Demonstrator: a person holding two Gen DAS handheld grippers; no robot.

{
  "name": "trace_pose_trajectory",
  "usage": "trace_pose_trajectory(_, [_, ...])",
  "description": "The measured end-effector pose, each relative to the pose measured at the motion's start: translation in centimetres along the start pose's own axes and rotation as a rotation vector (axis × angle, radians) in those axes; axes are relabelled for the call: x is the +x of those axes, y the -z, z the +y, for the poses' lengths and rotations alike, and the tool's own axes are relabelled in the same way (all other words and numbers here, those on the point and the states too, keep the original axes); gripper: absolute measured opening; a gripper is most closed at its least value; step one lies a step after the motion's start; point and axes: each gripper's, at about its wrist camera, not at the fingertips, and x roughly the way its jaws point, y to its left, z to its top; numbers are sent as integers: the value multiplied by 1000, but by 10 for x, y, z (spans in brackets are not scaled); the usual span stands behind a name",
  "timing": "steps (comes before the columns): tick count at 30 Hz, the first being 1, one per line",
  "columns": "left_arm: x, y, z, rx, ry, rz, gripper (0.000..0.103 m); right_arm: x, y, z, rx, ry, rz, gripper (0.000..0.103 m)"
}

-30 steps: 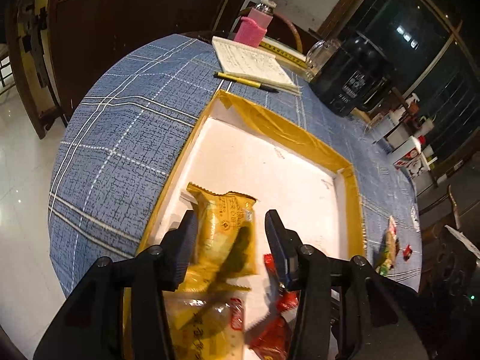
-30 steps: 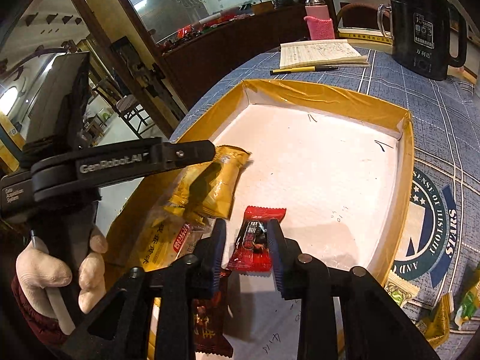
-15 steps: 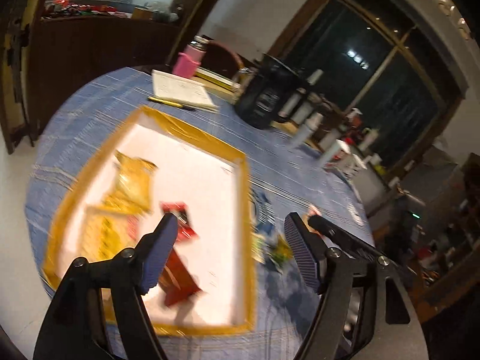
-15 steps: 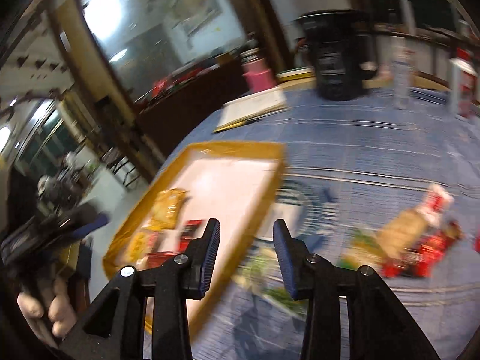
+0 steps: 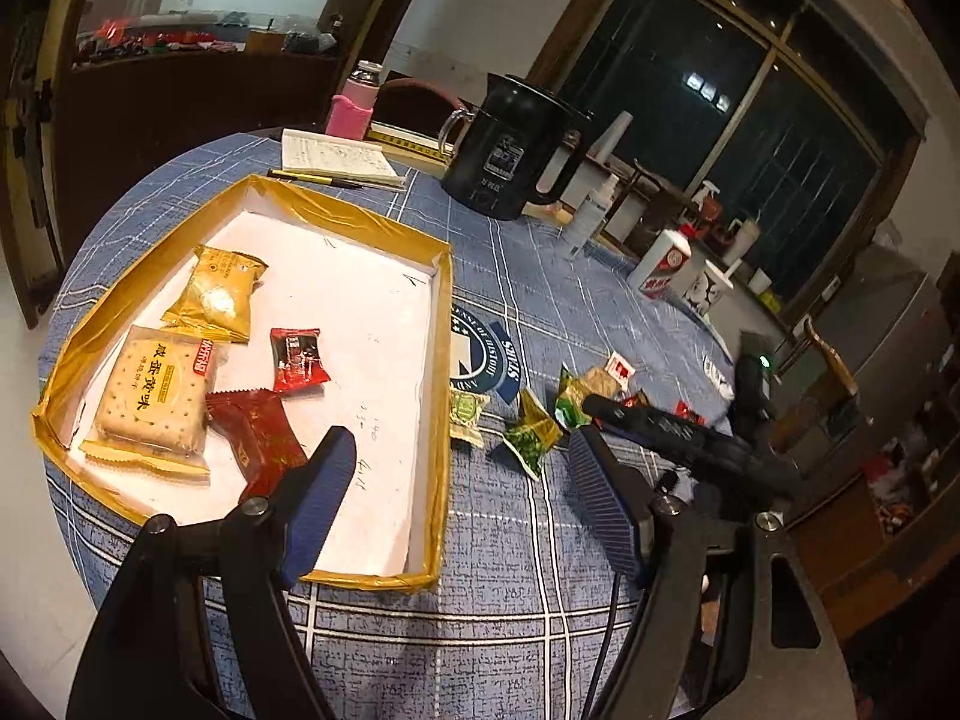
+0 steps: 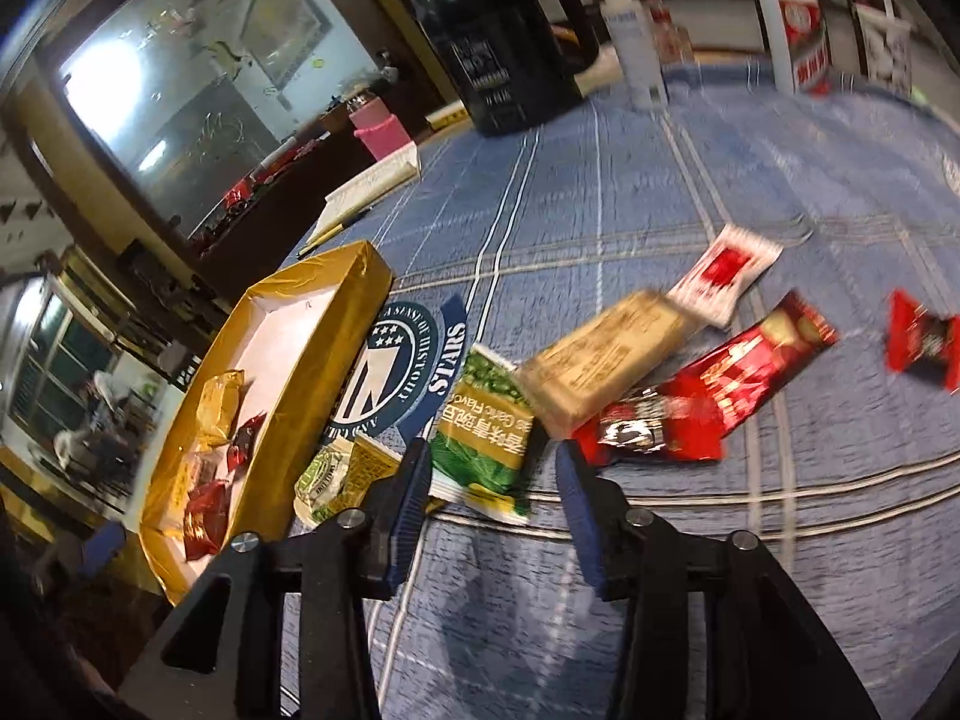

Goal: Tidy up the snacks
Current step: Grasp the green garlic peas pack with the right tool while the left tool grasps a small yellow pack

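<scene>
Table [image 5: 510, 588]: blue plaid cloth, holds everything; a black kettle [image 5: 510, 156] stands at the back, out of the way.
Tray [image 5: 443, 324]: shallow box with gold-taped walls. Inside sit a big cracker pack [image 5: 153, 402], a yellow pack [image 5: 219, 294], a dark red wrapper [image 5: 255, 438] and a small red candy [image 5: 297, 357], all bunched at one end.
Loose snacks: lying on the cloth just beside the tray, in a little heap.
Tan bar [image 6: 606, 354]: looks the stiffest one, probably easiest to pinch across its width.
Green pea packet [image 6: 486, 432]: light, crinkly, likely slippery, so best taken mid-body, not by the seam.
Left gripper [image 5: 456, 492]: wide open, holding nothing, above the tray's edge.
Right gripper [image 6: 492, 492]: spread open, empty, green packet between its tips.
</scene>
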Motion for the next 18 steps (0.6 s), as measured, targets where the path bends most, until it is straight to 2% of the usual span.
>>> trace_pose_trajectory(5, [2,5,-7,24,6,12,74,21,-8,16,10,47,-10,56])
trace_pose_trajectory(8, [4,8,-10,44,3,20,74,37,-8,29,-32,107,15,56])
trace_pose_trajectory(10, [5,9,-12,59,1,20,74,40,-5,32,-62,143,17,46])
trace_pose_trajectory(11, [5,10,-12,67,1,20,74,40,-3,32,-84,162,16,38])
trace_pose_trajectory(14, [10,11,-15,90,3,34,74,34,0,24,-65,150,15,32])
trace_pose_trajectory(18, [18,13,-25,144,16,58,74,13,11,7,-46,134,-7,32])
